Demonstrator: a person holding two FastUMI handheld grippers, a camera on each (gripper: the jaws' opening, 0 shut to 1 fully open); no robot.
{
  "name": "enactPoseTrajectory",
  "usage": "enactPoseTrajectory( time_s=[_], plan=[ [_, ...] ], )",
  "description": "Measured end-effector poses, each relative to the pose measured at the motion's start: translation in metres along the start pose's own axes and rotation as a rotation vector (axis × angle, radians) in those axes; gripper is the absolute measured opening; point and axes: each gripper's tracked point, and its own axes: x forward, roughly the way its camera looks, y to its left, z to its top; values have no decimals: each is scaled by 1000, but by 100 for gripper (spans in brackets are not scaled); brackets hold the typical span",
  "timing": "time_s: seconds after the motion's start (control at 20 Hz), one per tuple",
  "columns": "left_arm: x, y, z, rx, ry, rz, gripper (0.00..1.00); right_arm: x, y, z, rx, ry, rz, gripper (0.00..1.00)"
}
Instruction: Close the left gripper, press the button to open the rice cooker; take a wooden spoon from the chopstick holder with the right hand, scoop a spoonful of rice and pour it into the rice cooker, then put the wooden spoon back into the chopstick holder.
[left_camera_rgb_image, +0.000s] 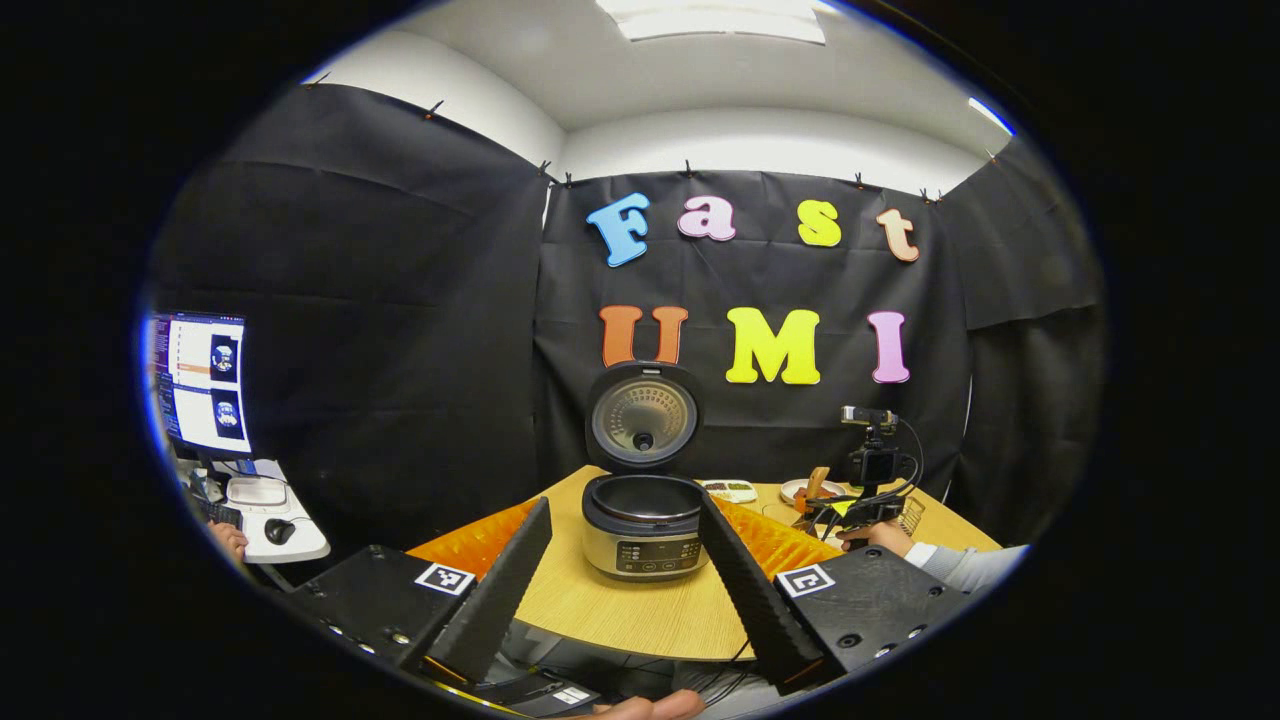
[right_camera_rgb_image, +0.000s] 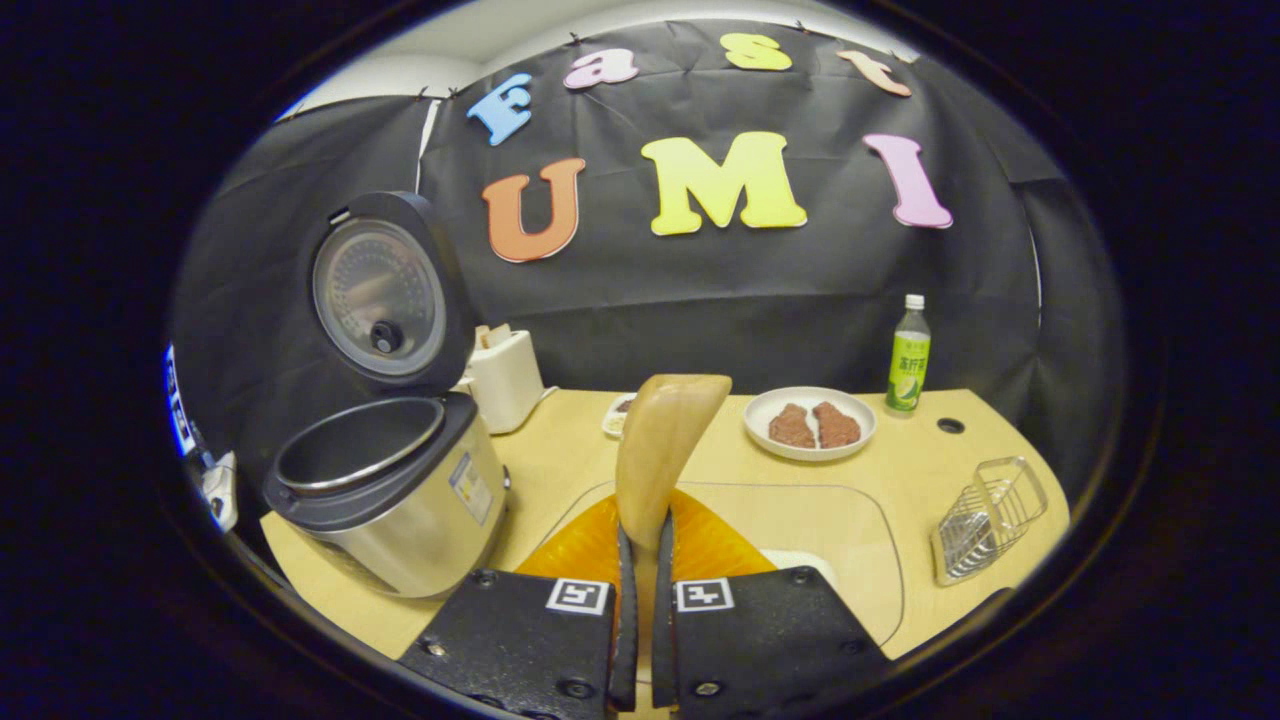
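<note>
In the left gripper view the left gripper (left_camera_rgb_image: 622, 560) stands wide, fingers spread with nothing between them, aimed at the rice cooker (left_camera_rgb_image: 643, 527) across the table (left_camera_rgb_image: 620, 610); the cooker's lid (left_camera_rgb_image: 642, 417) is already up and the inner pot looks empty; farther off on the right, a hand (left_camera_rgb_image: 875, 536) holds the other gripper near a wire rack.

In the right gripper view the right gripper (right_camera_rgb_image: 640, 545) is narrow, both fingers pressed on the handle of the wooden spoon (right_camera_rgb_image: 662, 450), whose bowl rises upright ahead; I cannot tell whether it carries rice; the rice cooker (right_camera_rgb_image: 390, 490) sits to the left, open, the chopstick holder (right_camera_rgb_image: 985, 520) to the right, and a plate (right_camera_rgb_image: 810, 425) and bottle (right_camera_rgb_image: 908, 355) at the far edge.

The grip looks low on the handle; a tilt while swinging left could spill grains on the table, or the spoon could knock the raised lid.
</note>
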Motion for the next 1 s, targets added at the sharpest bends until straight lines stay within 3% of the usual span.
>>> enactPoseTrajectory(
  time_s=[0.1, 0.25, 0.4, 0.55, 0.8, 1.0],
  plan=[
    [-1, 2, -1, -5, 1, 2, 94, 2, 0, -1, 45, 6, 22, 11],
    [0, 2, -1, -11, -2, 1, 94, 5, -1, -1, -80, -30, 19, 11],
    [-1, 1, -5, -6, 8, -2, 94, 5, 8, -5, -69, -30, 49, 11],
    [0, 1, -6, 10, 14, -2, 94, 10, 4, -5, 91, 25, 87, 11],
    [6, -3, -8, 26, 16, -12, 94, 21, -24, -10, 571, 118, 159, 10],
    [3, -2, -7, 28, 14, -6, 94, 18, -46, -1, 632, 95, 149, 10]
  ],
)
